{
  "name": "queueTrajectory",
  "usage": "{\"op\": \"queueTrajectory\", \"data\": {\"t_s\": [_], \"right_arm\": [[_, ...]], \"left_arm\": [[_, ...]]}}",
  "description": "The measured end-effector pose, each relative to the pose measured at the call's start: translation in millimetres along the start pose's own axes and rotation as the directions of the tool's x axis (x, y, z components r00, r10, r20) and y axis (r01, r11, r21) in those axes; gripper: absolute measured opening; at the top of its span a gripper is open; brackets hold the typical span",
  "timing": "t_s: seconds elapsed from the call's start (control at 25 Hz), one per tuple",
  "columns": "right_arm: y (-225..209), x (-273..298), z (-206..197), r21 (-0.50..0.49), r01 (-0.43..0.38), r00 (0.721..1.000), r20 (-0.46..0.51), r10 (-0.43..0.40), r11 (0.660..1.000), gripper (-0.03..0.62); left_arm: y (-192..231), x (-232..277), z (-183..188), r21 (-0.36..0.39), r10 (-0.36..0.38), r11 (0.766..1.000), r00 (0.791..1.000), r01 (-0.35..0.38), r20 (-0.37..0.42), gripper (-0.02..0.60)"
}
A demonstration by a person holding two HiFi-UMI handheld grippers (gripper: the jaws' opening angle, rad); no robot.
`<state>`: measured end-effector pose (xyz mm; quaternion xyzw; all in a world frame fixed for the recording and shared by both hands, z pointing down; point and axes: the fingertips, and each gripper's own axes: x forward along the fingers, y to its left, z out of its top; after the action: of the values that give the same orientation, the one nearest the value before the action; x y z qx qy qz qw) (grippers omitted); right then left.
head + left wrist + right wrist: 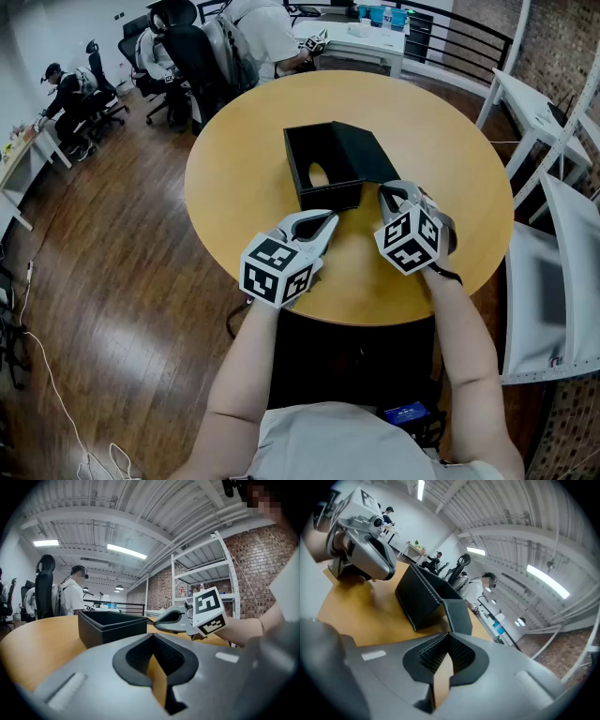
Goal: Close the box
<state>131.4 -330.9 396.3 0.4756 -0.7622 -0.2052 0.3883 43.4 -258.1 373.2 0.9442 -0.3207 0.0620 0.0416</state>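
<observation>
1. Box (323, 169): black, rectangular, sitting open-topped near ctr of the round yellow table (244, 122). The lid (364, 150) is standing swung off to the box's right side, joined along that edge and sloping down toward the tabletop. It is not covering the opening.

2. L gripper (328, 218): person's left hand is holding it low over the table, just in front of the box's near wall, tips pointing at the near right corner. Claw is pressed together, w/ nothing pinched. Its own view is showing only bare tabletop through the slot behind the tips. It is not touching the box.

3. R gripper (385, 191): it is hovering just beside the box's right side, tips lying at the lid's lower front edge. Contact w/ the lid cannot be made out. Claw is pressed together, pinching nothing. Its own view is looking along the lid and the box's stitched corner.

4. Grippers are sitting near each other, marker cubes facing up, forearms reaching in from the near table edge.

5. Bkgd: people are sitting in office chairs (202, 56) at desks beyond the table; white shelving (201, 578) is standing against a brick wall
</observation>
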Motion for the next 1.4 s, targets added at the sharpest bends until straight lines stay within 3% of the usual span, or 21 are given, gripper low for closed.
{"op": "queueTrajectory", "data": {"t_s": [0.12, 0.2, 0.28, 0.4, 0.48, 0.52, 0.68, 0.88, 1.0, 1.2, 1.28, 1.4], "right_arm": [[-30, -8, 12, -0.043, 0.156, 0.986, 0.061, -0.153, 0.987, 0.0], [-39, -12, 21, -0.073, 0.188, 0.979, 0.097, -0.181, 0.979, 0.0], [-33, -10, 18, -0.117, 0.122, 0.99, 0.091, -0.112, 0.986, 0.011], [0, 3, -8, -0.183, -0.059, 0.998, 0.012, 0.063, 0.981, 0.142], [12, 16, -22, -0.211, -0.097, 0.995, -0.039, 0.091, 0.973, 0.196], [10, 24, -27, -0.227, -0.083, 0.996, -0.058, 0.071, 0.97, 0.189], [-8, 43, -40, -0.211, -0.047, 0.993, -0.114, 0.023, 0.976, 0.059], [-40, 20, -24, -0.246, 0.078, 0.993, -0.064, -0.096, 0.966, 0.056], [-62, -1, 4, -0.375, 0.202, 0.976, 0.0, -0.218, 0.905, 0.082], [-72, -19, 47, -0.587, 0.324, 0.94, 0.109, -0.324, 0.742, 0.108], [-71, -24, 56, -0.616, 0.345, 0.932, 0.137, -0.335, 0.709, 0.118], [-69, -29, 66, -0.614, 0.379, 0.921, 0.175, -0.348, 0.693, 0.147]], "left_arm": [[0, -2, -1, -0.001, 0.0, 1.0, 1.0, 0.0, -0.003, 0.0], [0, -3, -1, 0.0, 0.0, 1.0, 1.0, 0.0, -0.003, 0.0], [0, -2, 0, 0.001, 0.002, 1.0, 1.0, -0.002, -0.002, 0.0], [1, -1, 0, 0.001, 0.002, 1.0, 1.0, -0.002, -0.003, 0.0], [2, -2, 0, 0.001, 0.002, 1.0, 1.0, -0.002, -0.005, 0.0], [2, -2, 1, 0.001, 0.002, 1.0, 1.0, -0.002, -0.004, 0.0], [1, 0, 1, -0.001, 0.0, 1.0, 1.0, 0.0, -0.004, 0.0], [1, -2, 2, 0.0, 0.002, 1.0, 1.0, -0.002, -0.004, 0.0], [1, -2, 1, 0.0, 0.002, 1.0, 1.0, -0.002, -0.004, 0.0], [1, -3, -2, 0.0, 0.002, 1.0, 1.0, -0.002, -0.004, 0.0], [1, -4, -1, 0.0, 0.001, 1.0, 1.0, -0.001, -0.004, 0.0], [2, -5, 0, -0.001, 0.003, 1.0, 1.0, -0.003, -0.004, 0.0]]}}
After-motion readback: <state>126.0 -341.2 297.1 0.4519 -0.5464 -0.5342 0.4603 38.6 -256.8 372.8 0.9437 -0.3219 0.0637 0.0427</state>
